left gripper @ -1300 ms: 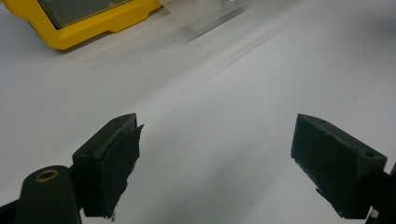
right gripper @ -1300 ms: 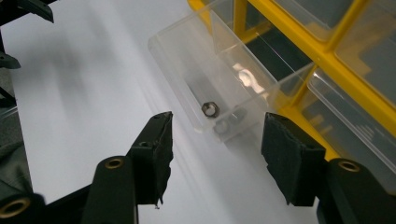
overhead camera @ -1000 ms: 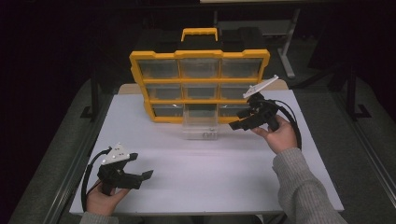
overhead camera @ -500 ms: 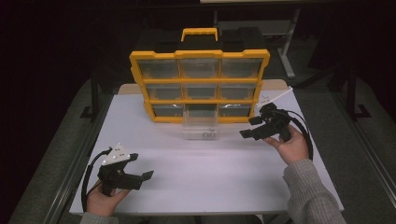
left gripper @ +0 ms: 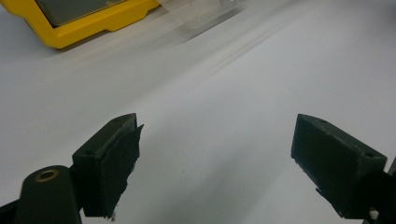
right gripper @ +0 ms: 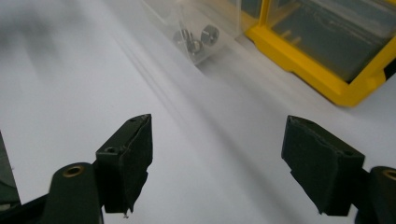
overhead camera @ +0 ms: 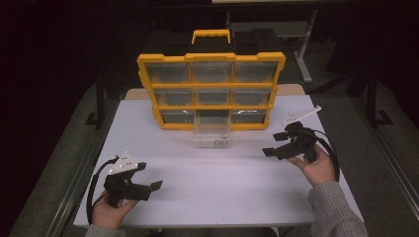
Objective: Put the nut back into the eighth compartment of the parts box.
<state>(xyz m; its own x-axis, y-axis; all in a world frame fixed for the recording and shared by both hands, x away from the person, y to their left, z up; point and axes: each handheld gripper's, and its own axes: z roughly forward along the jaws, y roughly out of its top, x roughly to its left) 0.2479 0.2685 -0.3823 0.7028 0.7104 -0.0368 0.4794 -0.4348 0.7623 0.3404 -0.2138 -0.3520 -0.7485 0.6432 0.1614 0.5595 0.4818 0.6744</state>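
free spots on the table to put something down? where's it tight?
Bare white tabletop runs between the left gripper and the right gripper, both open and empty. The strip left of the small clear plastic drawer is also free. It is tight at the back, where the drawer sits against the yellow compartment organizer.

organizer case [overhead camera: 211,89] stands at the table's [overhead camera: 222,192] far edge, pulled-out drawer [overhead camera: 211,137] right in front, small nuts [right gripper: 198,37] inside it
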